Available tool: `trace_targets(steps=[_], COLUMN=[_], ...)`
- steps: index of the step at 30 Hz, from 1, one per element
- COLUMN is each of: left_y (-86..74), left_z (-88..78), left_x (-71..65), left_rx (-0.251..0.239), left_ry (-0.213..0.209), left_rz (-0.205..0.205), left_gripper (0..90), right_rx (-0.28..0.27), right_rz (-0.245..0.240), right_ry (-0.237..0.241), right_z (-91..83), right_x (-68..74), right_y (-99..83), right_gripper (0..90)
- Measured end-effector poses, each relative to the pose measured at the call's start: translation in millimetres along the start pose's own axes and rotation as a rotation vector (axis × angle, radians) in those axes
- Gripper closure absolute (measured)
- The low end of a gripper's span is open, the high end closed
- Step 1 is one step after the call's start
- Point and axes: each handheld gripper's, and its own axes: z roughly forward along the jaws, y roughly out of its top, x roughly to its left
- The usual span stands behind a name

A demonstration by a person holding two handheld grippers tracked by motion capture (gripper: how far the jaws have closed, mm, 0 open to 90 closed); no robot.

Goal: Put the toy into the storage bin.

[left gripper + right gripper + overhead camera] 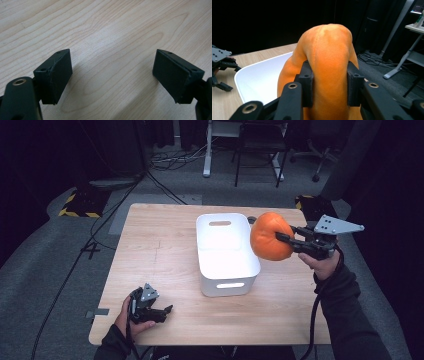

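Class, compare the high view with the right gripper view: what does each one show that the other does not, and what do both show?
High view alone: the whole wooden table, the full outline of the white bin with its handle slots, both of the person's hands, and the right gripper seen from outside.

Right gripper view alone: the jaw pads close up, pressing dents into the soft orange pumpkin.

Both: the pumpkin clamped beside the bin's edge, the bin's bare white interior, and the left gripper resting on the table.

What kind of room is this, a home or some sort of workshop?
Most likely a lab or recording studio, not a home: dark curtains surround a lone wooden table, cables trail over the grey carpet, and yellow-and-black hazard tape marks a stand's base. A desk frame stands behind.
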Motion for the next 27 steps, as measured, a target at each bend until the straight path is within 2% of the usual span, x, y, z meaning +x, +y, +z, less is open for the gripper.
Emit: trace_targets(steps=[21,27], left_y=[0.0,0.0], left_z=[-0.1,-0.2], left_x=[0.0,0.1], left_rx=[0.001,0.002], left_ry=[0.0,0.0], left_rz=[0.001,0.002], left_gripper=[16.5,16.5], right_rx=[0.013,0.009], right_rz=[-0.042,-0.041], right_ry=[0.078,0.094], right_z=[34.3,42.1], right_x=[17.9,23.0], right_y=[11.3,13.2], right_gripper=[65.1,65.0])
